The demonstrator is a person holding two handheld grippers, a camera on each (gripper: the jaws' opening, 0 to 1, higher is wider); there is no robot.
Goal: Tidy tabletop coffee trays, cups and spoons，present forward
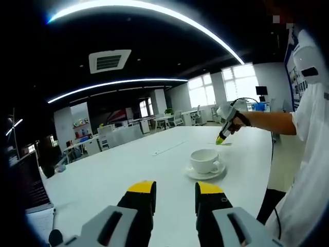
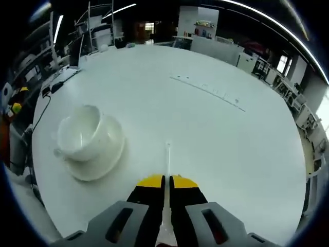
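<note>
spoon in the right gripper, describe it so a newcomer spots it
On the big white table, to the right of the white cup on its saucer. The spoon is a thin pale stick held by the right gripper, yellow-tipped jaws shut on it.

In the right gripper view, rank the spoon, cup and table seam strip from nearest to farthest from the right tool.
1. Spoon: clamped in the right tool, pointing ahead.
2. Cup: on its saucer, to the view's left.
3. Seam strip: far ahead, toward the right.

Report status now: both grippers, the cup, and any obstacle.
Left gripper open, empty. Right gripper shut on spoon. Cup upright on saucer, table. No obstacle seen.
</note>
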